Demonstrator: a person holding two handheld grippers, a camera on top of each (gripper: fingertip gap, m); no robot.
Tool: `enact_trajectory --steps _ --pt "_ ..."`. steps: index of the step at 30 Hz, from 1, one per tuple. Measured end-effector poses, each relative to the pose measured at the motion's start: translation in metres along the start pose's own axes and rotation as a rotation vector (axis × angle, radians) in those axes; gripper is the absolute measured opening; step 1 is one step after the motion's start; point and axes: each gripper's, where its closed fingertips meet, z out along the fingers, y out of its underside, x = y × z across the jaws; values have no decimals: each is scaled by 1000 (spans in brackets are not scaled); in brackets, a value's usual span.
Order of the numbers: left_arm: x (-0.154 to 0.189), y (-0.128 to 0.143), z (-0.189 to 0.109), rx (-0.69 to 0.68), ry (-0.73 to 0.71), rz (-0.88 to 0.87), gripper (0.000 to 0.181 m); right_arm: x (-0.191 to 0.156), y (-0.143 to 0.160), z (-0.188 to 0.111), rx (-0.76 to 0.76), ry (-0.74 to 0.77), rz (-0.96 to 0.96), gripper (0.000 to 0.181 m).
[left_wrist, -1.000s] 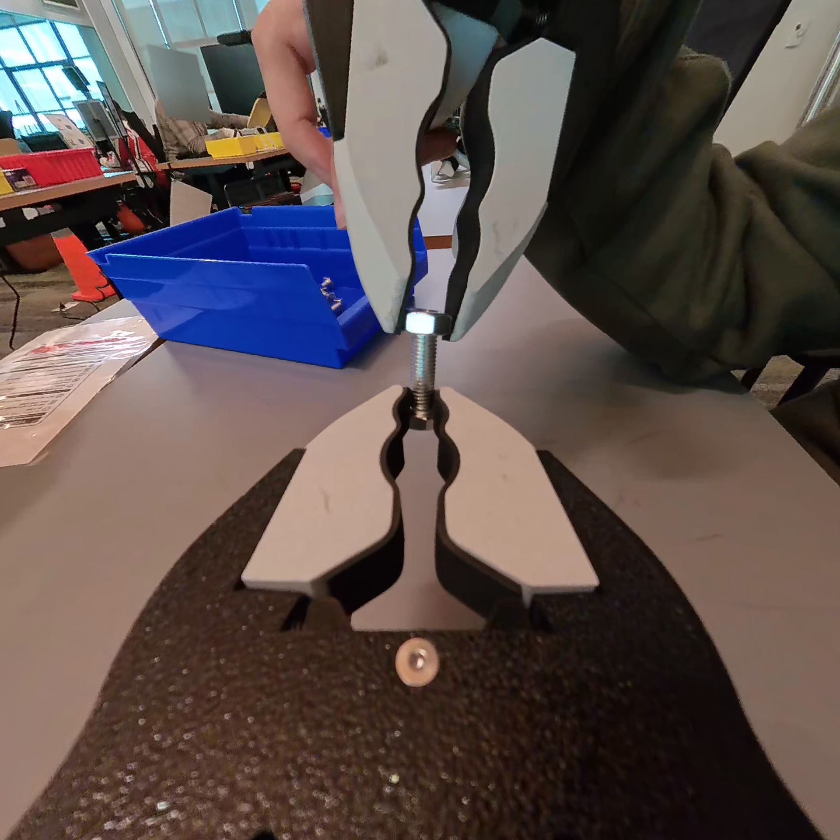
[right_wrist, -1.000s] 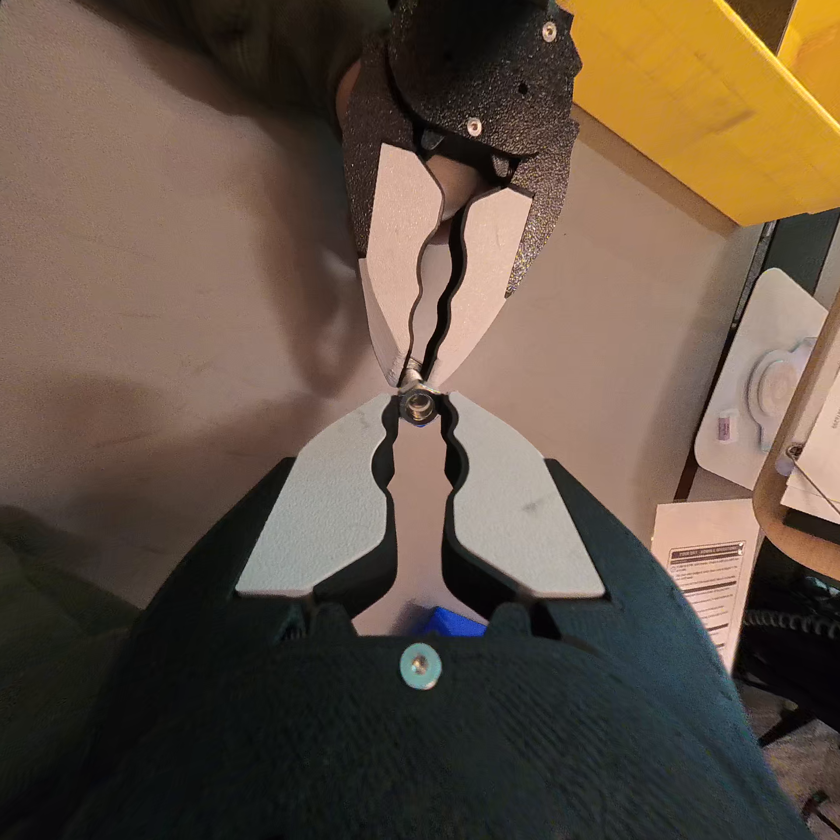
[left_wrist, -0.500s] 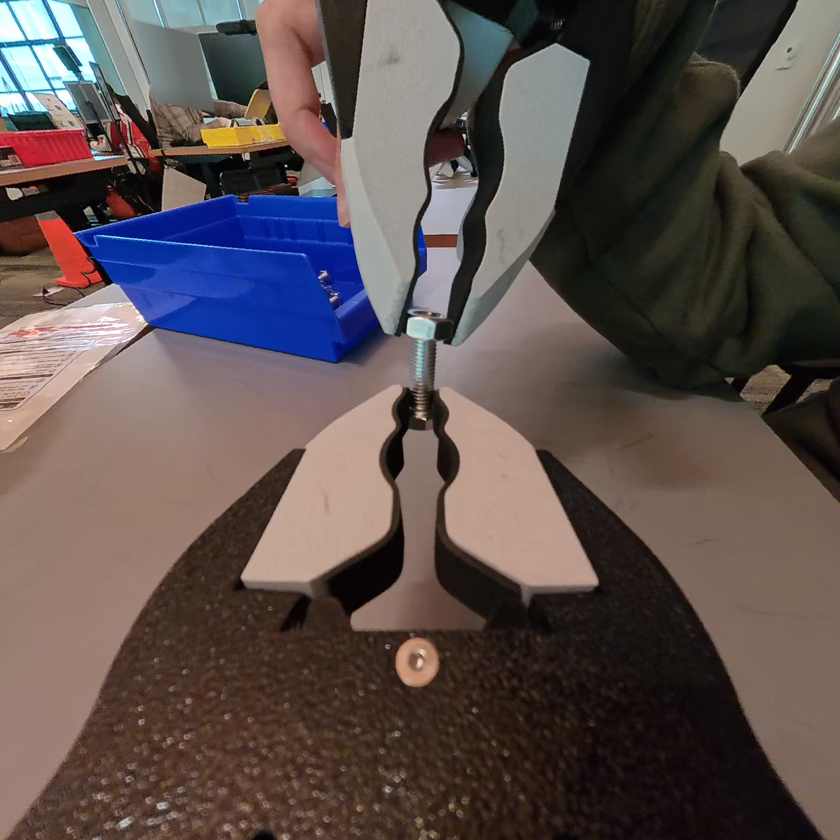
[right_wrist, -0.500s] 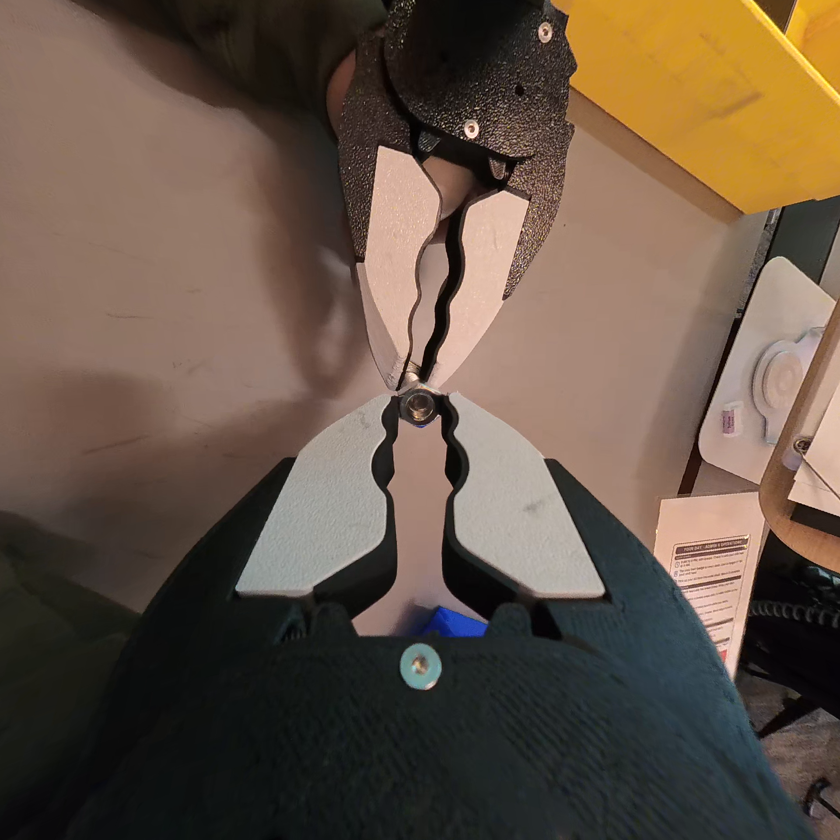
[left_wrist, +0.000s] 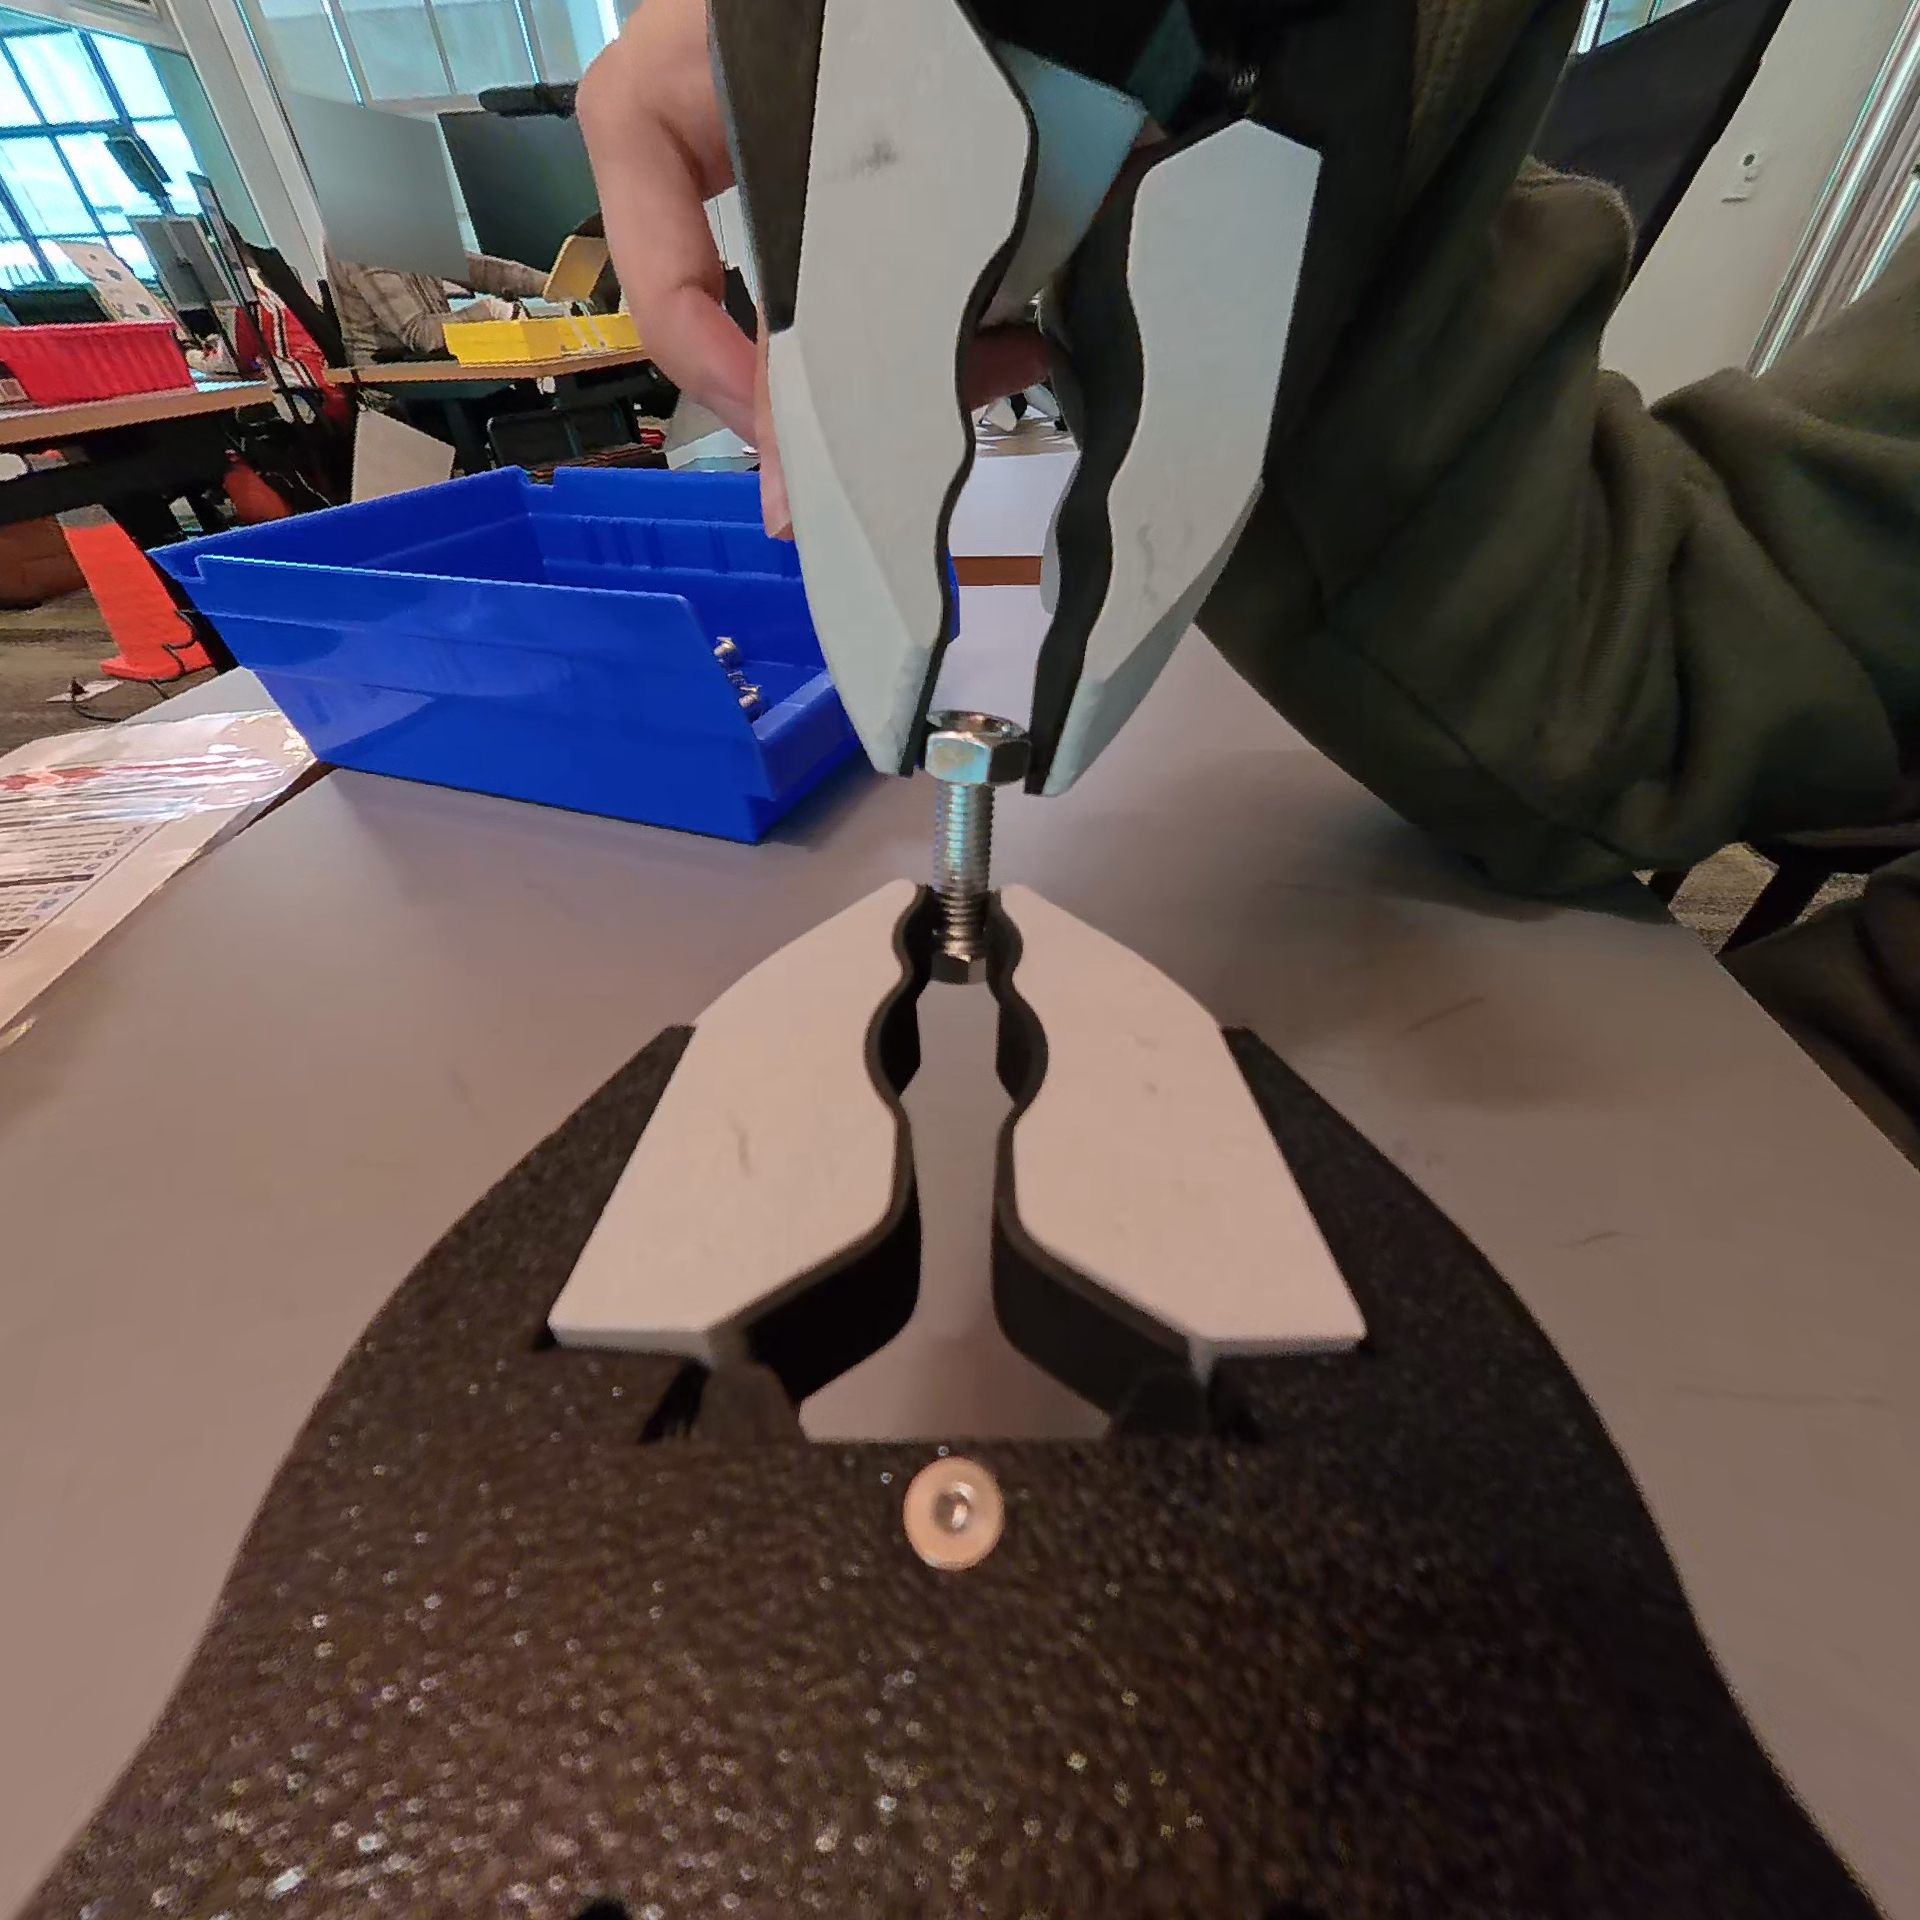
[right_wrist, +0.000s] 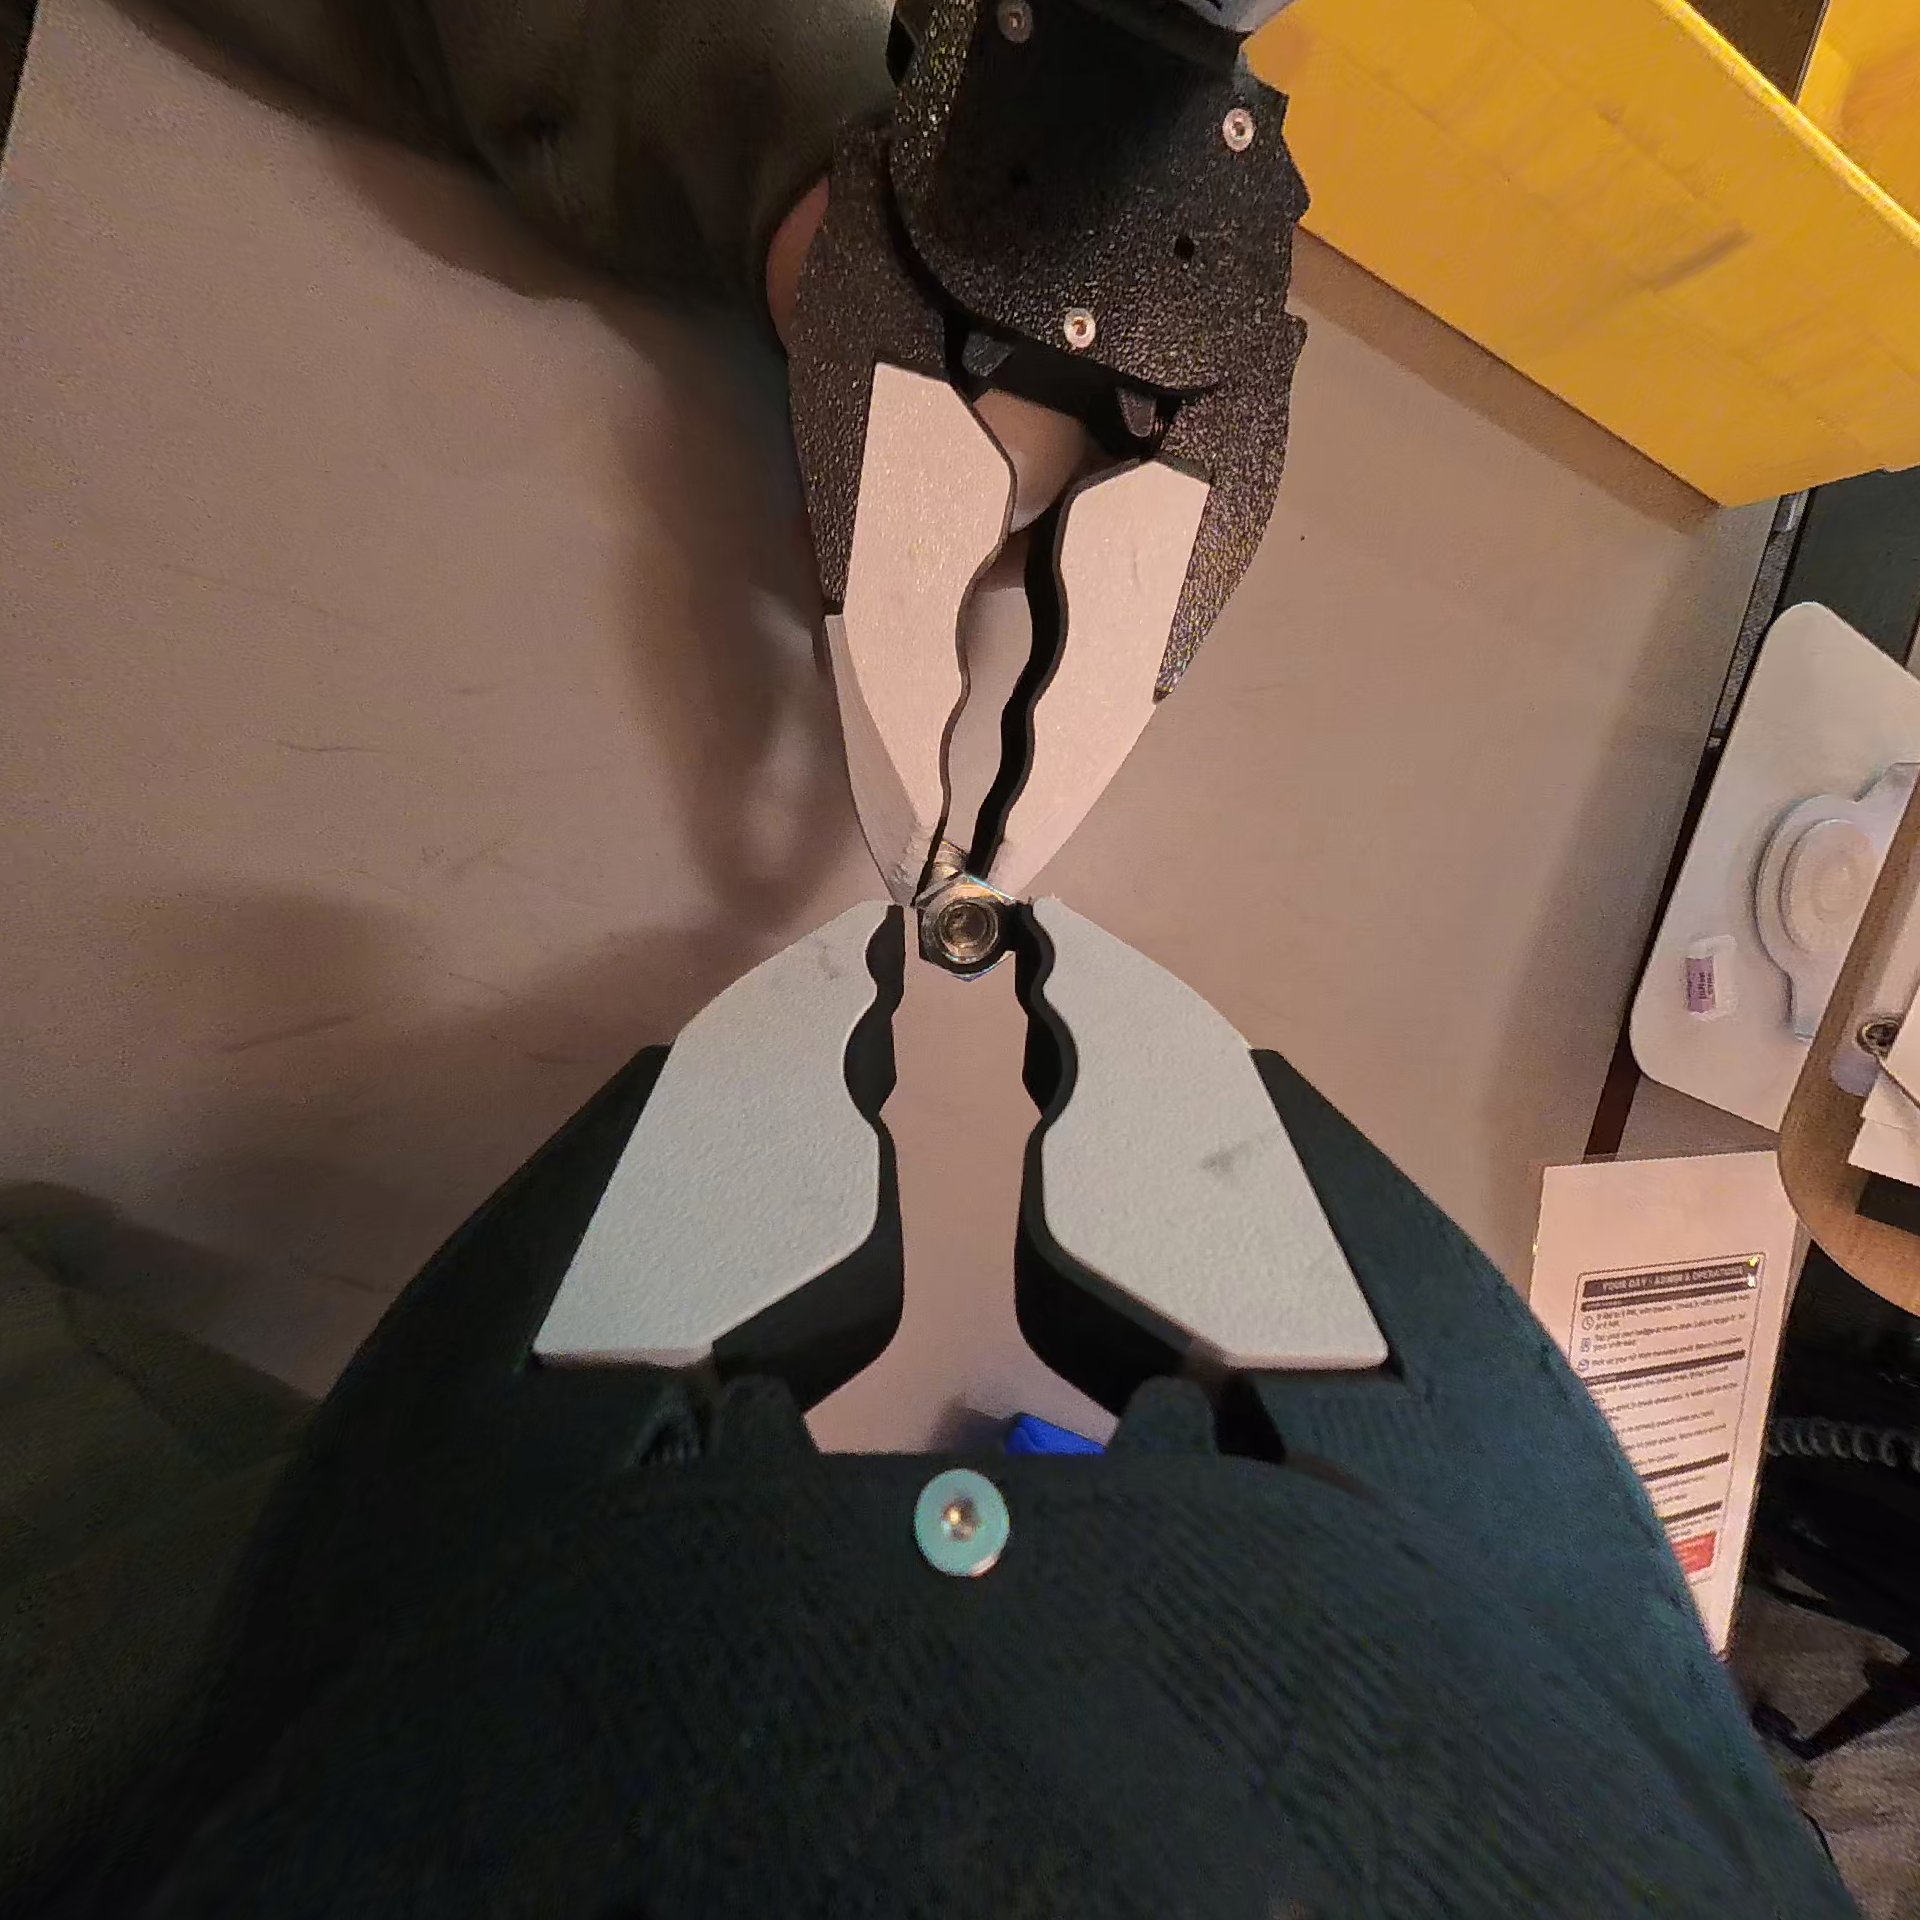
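**Two tongs, one bolt, standing upright over the bench**

While the left tongs (left_wrist: 958, 935) pinch a nut (left_wrist: 956, 961) at the foot of the thread, the right tongs (left_wrist: 975, 764) come down from above, clenched on the hex head of the bolt (left_wrist: 958, 842). It stands vertical between them, clear above the grey bench (left_wrist: 416, 987). Behind sits a blue bin (left_wrist: 468, 675) with small hardware inside. An olive sleeve (left_wrist: 1558, 571) fills the right. Seen from above, a yellow bin (right_wrist: 1558, 208) lies beyond.

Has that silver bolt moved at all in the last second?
No. The bolt stays just right of the near corner of the blue bin.
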Motion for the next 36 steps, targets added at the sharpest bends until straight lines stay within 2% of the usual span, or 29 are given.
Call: enact_trajectory --steps 1,11,14,16,20,22,24,26,29,31,33,36 --pt "0 0 0 0 0 2 9 -1 0 0 -1 -3 0 20" --pt "1 -3 -1 24 8 -3 9 -1 -2 -2 25 -9 5 27" --pt "0 -5 -2 46 6 -12 9 0 -2 -5 44 -1 19 33" --pt "-2 -9 -3 77 1 -36 9 1 -5 -10 87 6 44 44" --pt "-16 -17 -13 138 -62 -99 9 8 -21 -27 333 23 155 54" --pt "-26 -19 -18 151 -123 -117 9 22 -24 -29 433 111 241 55" --pt "-36 -21 -24 157 -188 -133 9 42 -23 -25 504 263 337 65" --pt "-42 -22 -28 154 -232 -145 9 53 -19 -20 591 388 450 66" --pt "-43 -20 -29 142 -259 -136 9 57 -18 -19 849 501 605 64" --pt "-42 -18 -27 136 -256 -142 9 50 -21 -19 976 512 651 60" --pt "-40 -17 -24 129 -243 -144 9 43 -28 -17 993 482 644 59" --pt "-37 -13 -19 99 -237 -128 9 48 -25 -12 994 557 681 62"
